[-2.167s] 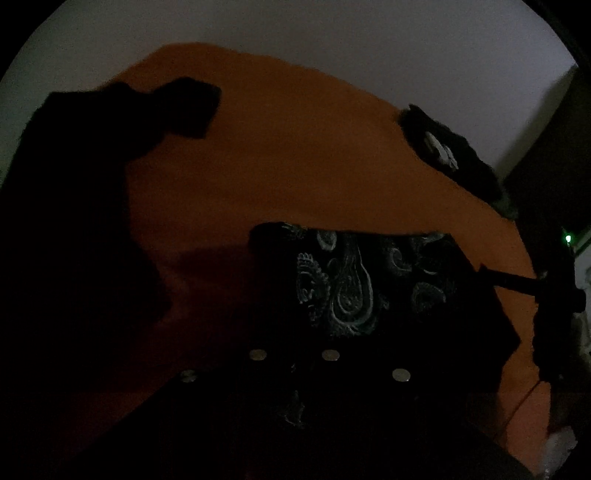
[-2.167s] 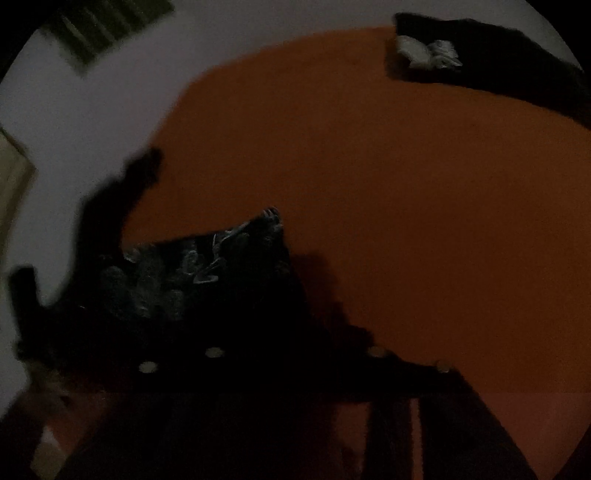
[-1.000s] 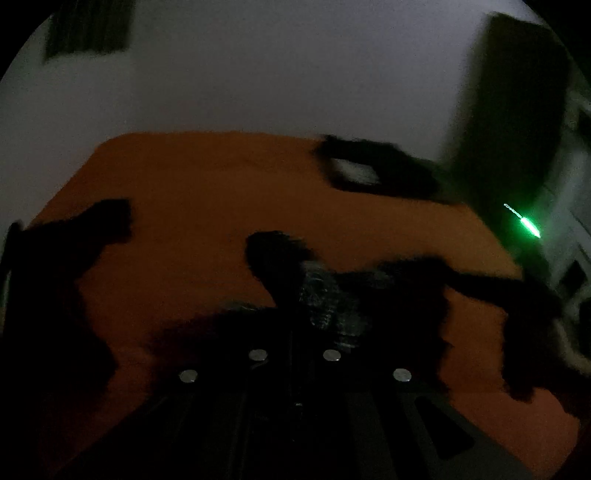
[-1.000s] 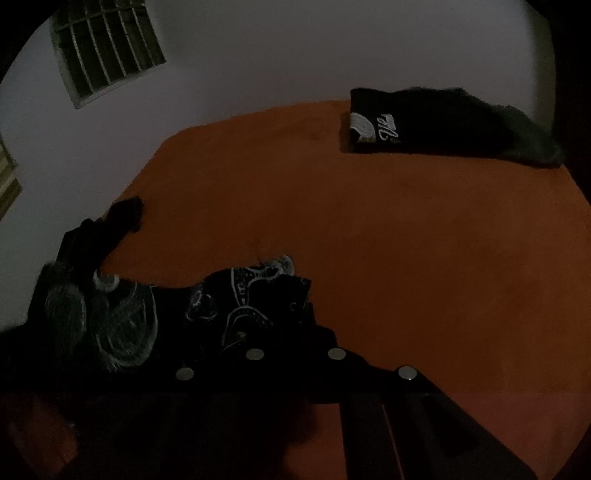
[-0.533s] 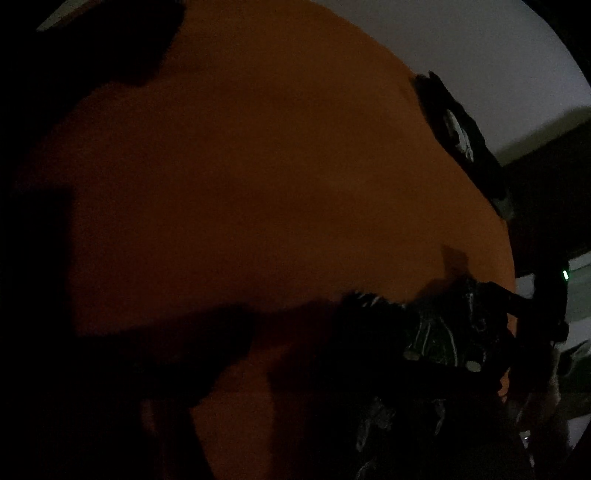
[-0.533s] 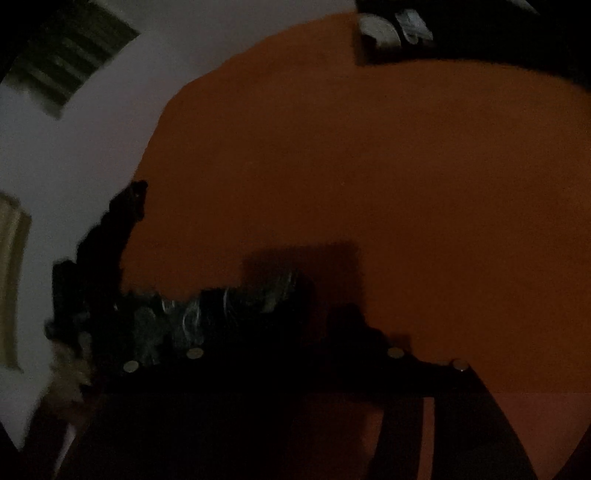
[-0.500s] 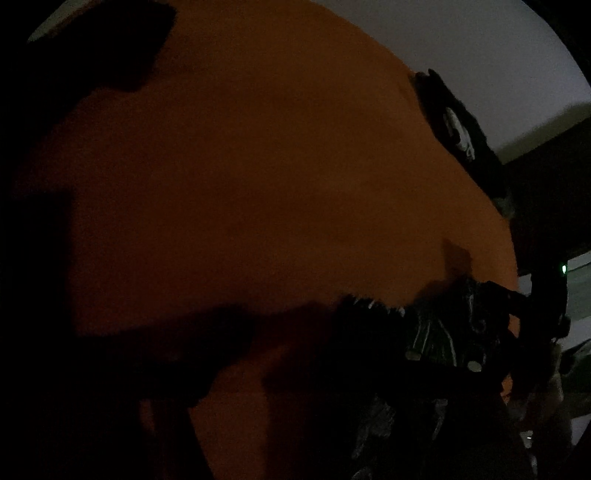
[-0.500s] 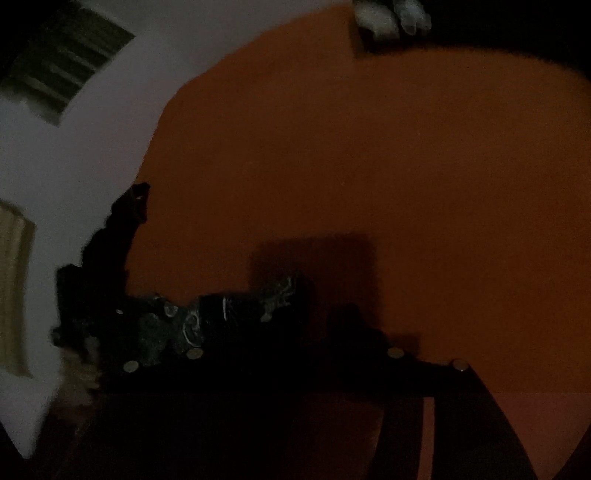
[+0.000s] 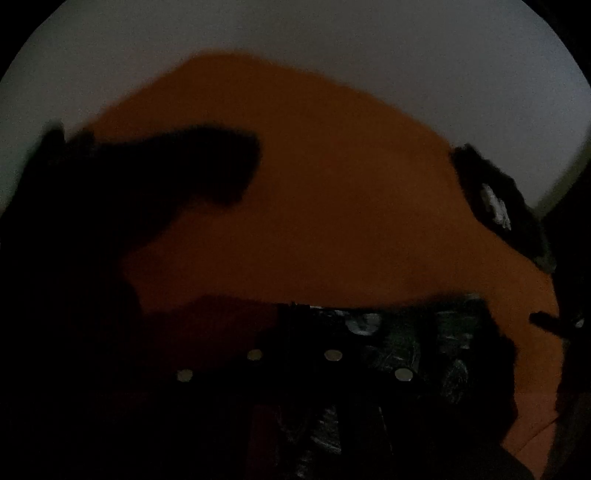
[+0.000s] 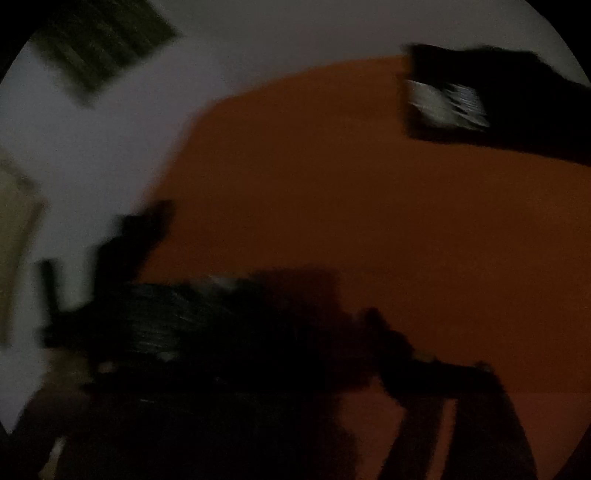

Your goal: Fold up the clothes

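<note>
Dim room – pale wall (image 9: 332,33), barred window (image 10: 103,40), orange bed cover (image 9: 332,184).

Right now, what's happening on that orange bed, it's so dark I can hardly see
A person with a gripper in each hand is folding a dark paisley-print garment on the orange bedspread. The left gripper is closing at the garment's near edge, though whether it has the cloth is too dark to tell. The right gripper is opening beside it. A folded black garment with a white logo lies at the far side. Another dark piece lies to the left.
</note>
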The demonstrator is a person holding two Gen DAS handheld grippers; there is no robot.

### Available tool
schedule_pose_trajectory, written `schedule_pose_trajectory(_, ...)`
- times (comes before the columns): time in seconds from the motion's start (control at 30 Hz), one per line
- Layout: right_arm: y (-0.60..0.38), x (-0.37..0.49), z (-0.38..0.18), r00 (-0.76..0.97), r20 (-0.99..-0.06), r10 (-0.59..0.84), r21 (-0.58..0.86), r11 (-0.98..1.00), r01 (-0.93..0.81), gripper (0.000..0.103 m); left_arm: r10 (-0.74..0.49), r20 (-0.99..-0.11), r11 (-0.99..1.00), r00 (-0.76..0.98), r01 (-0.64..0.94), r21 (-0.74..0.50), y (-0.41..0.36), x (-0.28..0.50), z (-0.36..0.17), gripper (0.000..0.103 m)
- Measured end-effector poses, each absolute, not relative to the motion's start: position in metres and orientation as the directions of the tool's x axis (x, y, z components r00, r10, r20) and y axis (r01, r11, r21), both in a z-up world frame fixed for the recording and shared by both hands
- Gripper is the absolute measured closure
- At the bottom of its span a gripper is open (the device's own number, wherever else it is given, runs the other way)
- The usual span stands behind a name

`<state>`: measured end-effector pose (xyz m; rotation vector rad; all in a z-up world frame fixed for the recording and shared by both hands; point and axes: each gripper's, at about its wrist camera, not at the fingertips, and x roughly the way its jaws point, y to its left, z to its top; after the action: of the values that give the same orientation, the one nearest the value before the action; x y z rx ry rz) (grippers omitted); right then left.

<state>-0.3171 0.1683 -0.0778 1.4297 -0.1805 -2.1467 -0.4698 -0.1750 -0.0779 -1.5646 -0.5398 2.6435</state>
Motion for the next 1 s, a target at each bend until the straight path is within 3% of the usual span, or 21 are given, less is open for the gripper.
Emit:
schedule_pose_trajectory(0.07,0.172,-0.318,-0.093,-0.217,-0.814,-0.538,0.457,-0.825,0.333,0.026,0.263,-0.859,-0.918,-0.44,0.159,-0.363,-0.185,-0.476,-0.09,0.085)
schedule_pose_trajectory(0.2,0.167,-0.306,-0.109,-0.143,-0.817,-0.558,0.489,-0.803,0.339,0.026,0.196,-0.856,-0.942,-0.478,0.151,-0.3,-0.181,-0.473,-0.089,0.064)
schedule_pose_trajectory(0.37,0.141,-0.294,-0.115,-0.121,-0.817,-0.564,0.486,-0.785,0.384,0.026,0.277,-0.845,-0.925,-0.458,0.111,-0.364,-0.153,-0.456,-0.093,0.061)
schedule_pose_trajectory(0.53,0.097,-0.3,-0.083,-0.272,-0.788,-0.553,0.397,-0.793,0.463,0.027,0.223,-0.864,-0.95,-0.451,0.1,-0.297,-0.131,-0.454,-0.099,0.061)
schedule_pose_trajectory(0.57,0.083,-0.3,-0.081,-0.261,-0.794,-0.549,0.38,-0.783,0.492,0.03,0.217,-0.867,-0.951,-0.449,0.103,-0.292,-0.13,-0.457,-0.102,0.061)
schedule_pose_trajectory(0.6,0.068,-0.302,-0.083,-0.231,-0.814,-0.533,0.359,-0.775,0.521,0.046,0.205,-0.869,-0.952,-0.45,0.114,-0.284,-0.128,-0.462,-0.104,0.061)
schedule_pose_trajectory(0.63,0.052,-0.303,-0.085,-0.202,-0.833,-0.515,0.338,-0.764,0.55,0.077,0.195,-0.872,-0.953,-0.45,0.124,-0.277,-0.126,-0.467,-0.106,0.061)
schedule_pose_trajectory(0.7,0.027,-0.309,-0.106,-0.13,-0.915,-0.382,0.249,-0.789,0.561,0.103,0.167,-0.885,-0.956,-0.435,0.149,-0.253,-0.122,-0.478,-0.114,0.061)
schedule_pose_trajectory(0.77,0.019,-0.31,-0.12,-0.137,-0.948,-0.287,0.167,-0.817,0.552,0.103,0.14,-0.891,-0.958,-0.432,0.17,-0.233,-0.116,-0.485,-0.119,0.062)
schedule_pose_trajectory(0.8,0.022,-0.307,-0.116,-0.162,-0.938,-0.305,0.17,-0.817,0.551,0.103,0.127,-0.892,-0.958,-0.435,0.18,-0.224,-0.113,-0.489,-0.121,0.071)
schedule_pose_trajectory(0.83,0.029,-0.302,-0.108,-0.197,-0.919,-0.341,0.186,-0.817,0.546,0.103,0.115,-0.886,-0.96,-0.448,0.179,-0.215,-0.108,-0.491,-0.121,0.099)
schedule_pose_trajectory(1.0,0.091,-0.288,-0.062,-0.339,-0.806,-0.485,0.312,-0.835,0.453,0.103,0.113,-0.838,-0.963,-0.534,0.148,-0.225,-0.094,-0.488,-0.103,0.101)
